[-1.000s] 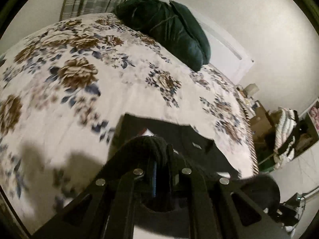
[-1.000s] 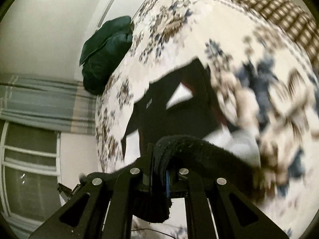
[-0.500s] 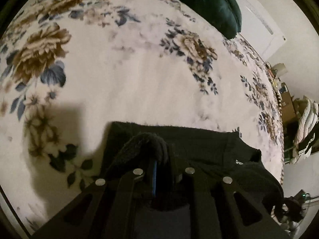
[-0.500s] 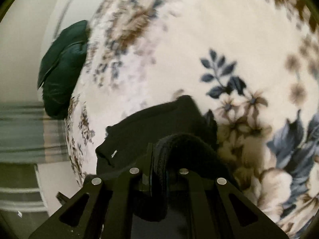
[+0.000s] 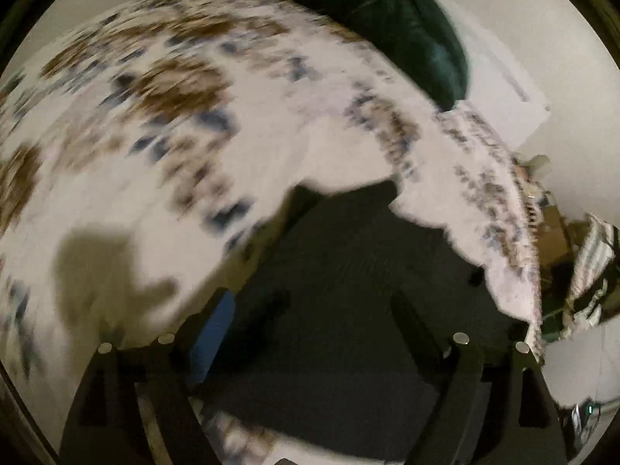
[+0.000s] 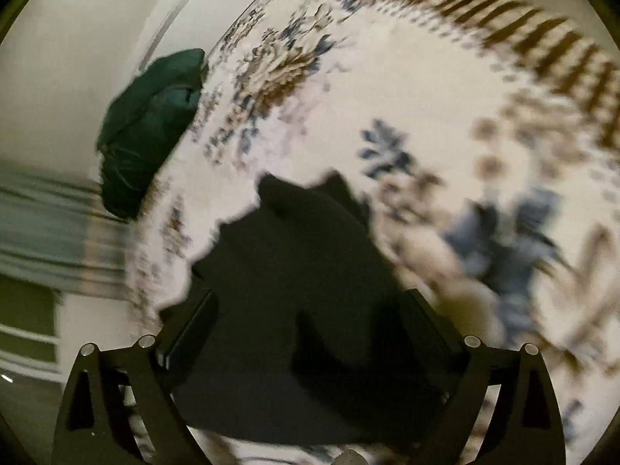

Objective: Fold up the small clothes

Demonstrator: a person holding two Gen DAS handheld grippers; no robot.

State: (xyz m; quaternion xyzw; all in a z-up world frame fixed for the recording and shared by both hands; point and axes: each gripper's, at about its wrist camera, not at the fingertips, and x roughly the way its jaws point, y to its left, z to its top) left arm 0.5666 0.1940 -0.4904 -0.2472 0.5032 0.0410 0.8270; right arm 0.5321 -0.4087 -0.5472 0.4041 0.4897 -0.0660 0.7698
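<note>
A small black garment (image 5: 348, 271) lies flat on the floral bedspread (image 5: 135, 135), right in front of both grippers. My left gripper (image 5: 314, 310) is open, its fingers spread wide just above the cloth and holding nothing. The garment also shows in the right wrist view (image 6: 302, 271). My right gripper (image 6: 310, 317) is open too, with its fingers apart over the near part of the garment. Both views are blurred by motion.
A dark green pillow (image 5: 407, 31) lies at the head of the bed against the wall, also seen in the right wrist view (image 6: 151, 128). Clutter and striped fabric (image 5: 589, 267) sit on the floor past the bed's right edge. A curtain (image 6: 38, 224) hangs at the left.
Both grippers were shut on folds of the black garment; they have opened and let it go. The garment now lies on the bed, and both grippers are pulling back.
</note>
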